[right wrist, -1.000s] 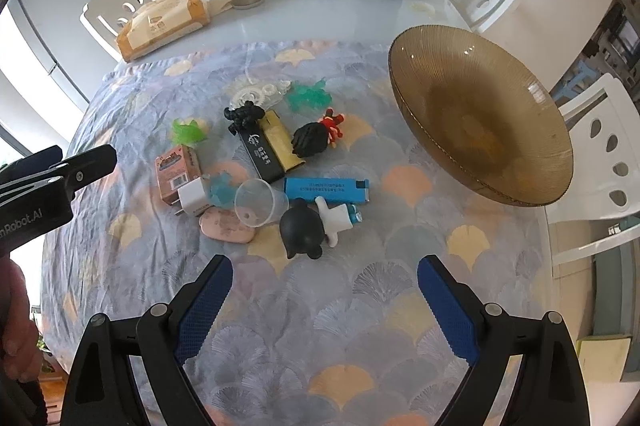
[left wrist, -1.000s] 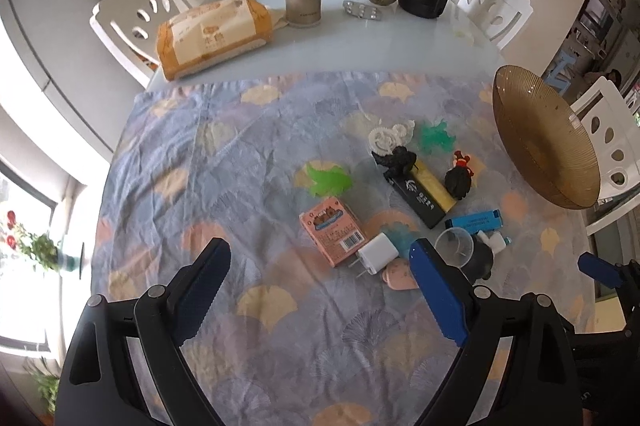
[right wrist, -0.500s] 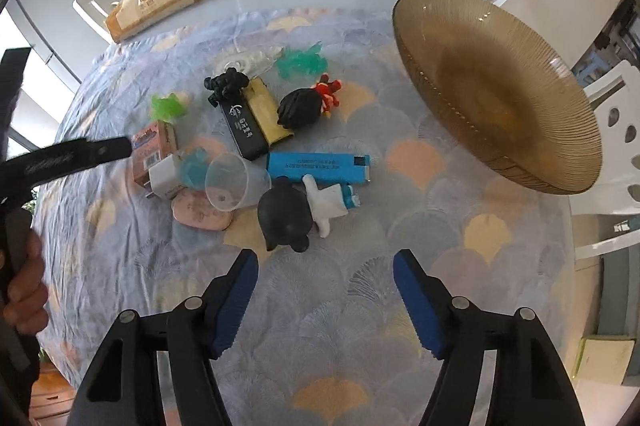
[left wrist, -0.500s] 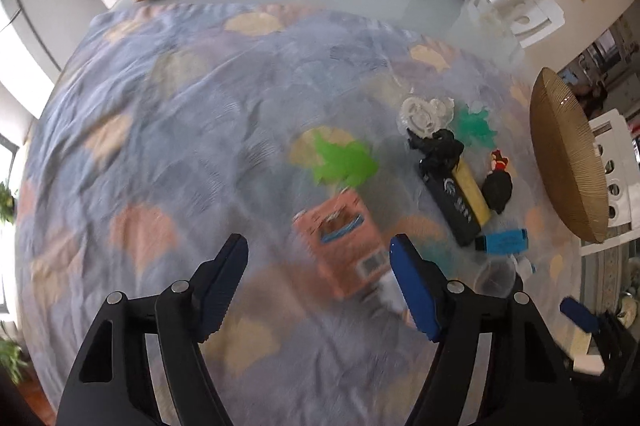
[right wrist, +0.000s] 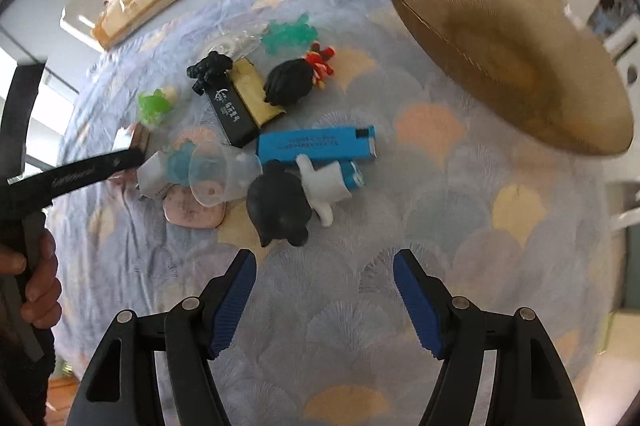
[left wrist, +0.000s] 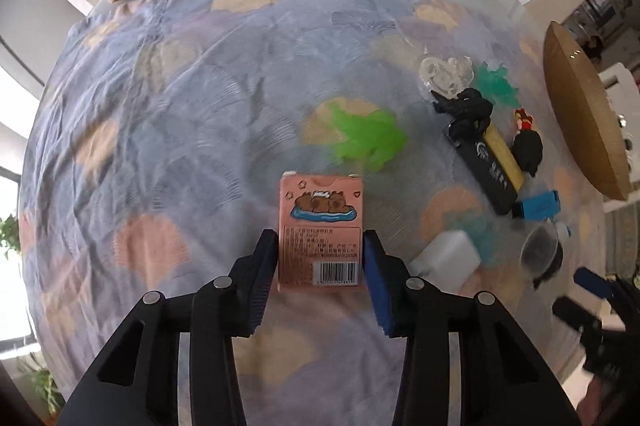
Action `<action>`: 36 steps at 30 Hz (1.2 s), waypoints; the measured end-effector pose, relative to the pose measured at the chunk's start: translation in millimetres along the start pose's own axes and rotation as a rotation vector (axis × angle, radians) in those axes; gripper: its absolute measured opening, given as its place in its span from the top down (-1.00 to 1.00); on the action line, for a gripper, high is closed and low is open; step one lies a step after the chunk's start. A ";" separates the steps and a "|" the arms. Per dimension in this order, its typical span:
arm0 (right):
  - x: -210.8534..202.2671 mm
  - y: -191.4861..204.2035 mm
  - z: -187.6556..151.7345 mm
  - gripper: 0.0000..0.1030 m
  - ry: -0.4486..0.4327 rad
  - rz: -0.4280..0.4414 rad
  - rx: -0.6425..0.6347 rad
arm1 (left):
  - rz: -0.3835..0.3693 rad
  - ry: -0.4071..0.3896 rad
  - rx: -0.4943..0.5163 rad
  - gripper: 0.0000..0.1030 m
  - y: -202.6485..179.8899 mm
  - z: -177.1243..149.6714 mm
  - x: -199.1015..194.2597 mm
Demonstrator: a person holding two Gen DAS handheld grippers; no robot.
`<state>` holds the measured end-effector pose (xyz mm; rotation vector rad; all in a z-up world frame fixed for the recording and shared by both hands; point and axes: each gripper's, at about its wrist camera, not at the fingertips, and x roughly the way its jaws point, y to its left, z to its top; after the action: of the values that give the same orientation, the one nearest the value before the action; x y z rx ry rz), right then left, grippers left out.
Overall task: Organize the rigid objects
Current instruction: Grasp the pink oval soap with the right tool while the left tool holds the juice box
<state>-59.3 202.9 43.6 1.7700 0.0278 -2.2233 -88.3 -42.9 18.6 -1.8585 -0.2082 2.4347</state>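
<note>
Pink card makes up the small flat box (left wrist: 322, 226) with a cartoon print and a barcode, lying on the patterned cloth (left wrist: 168, 114) of the desk. We are at the pick-up step: our left tongs (left wrist: 320, 258) are closing, the box between both pads, which look to touch its sides. Our right tongs (right wrist: 324, 286) hang spread and empty, near the black-and-white toy figure (right wrist: 294, 198). Next likely comes a lift toward the amber ribbed glass bowl (right wrist: 500, 42).
</note>
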 end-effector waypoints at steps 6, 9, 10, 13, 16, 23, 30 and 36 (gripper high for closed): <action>11.0 13.2 0.2 -0.35 0.017 -0.015 -0.028 | 0.005 -0.020 0.044 0.21 -5.4 -1.3 0.7; 0.7 4.0 -4.2 -0.35 -0.008 -0.014 -0.001 | 0.025 -0.025 0.097 0.17 -14.2 -1.5 2.3; -13.1 -8.4 -9.8 -0.35 -0.043 0.020 0.030 | 0.020 -0.026 0.106 0.14 -15.1 -2.3 2.4; -33.5 -36.7 -26.8 -0.53 -0.063 0.042 0.064 | 0.011 -0.038 0.129 0.05 -18.0 -3.7 3.1; -29.5 -39.9 -40.3 -0.66 -0.013 0.012 0.028 | 0.040 -0.051 0.162 0.06 -25.5 -3.8 5.2; -6.5 -13.3 -41.7 -0.65 0.005 0.034 0.025 | 0.004 -0.080 0.157 0.29 -12.8 -11.1 -0.5; 1.5 14.4 -6.4 -0.44 -0.019 0.078 0.069 | -0.030 -0.091 0.147 0.28 11.5 -15.6 -12.1; 20.7 65.0 -6.6 -0.40 0.000 0.122 -0.035 | -0.047 -0.085 0.145 0.28 24.0 -19.2 -10.6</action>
<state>-41.3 137.6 33.1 1.7061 -0.0403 -2.1242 -66.4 -66.8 20.1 -1.6740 -0.0768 2.4290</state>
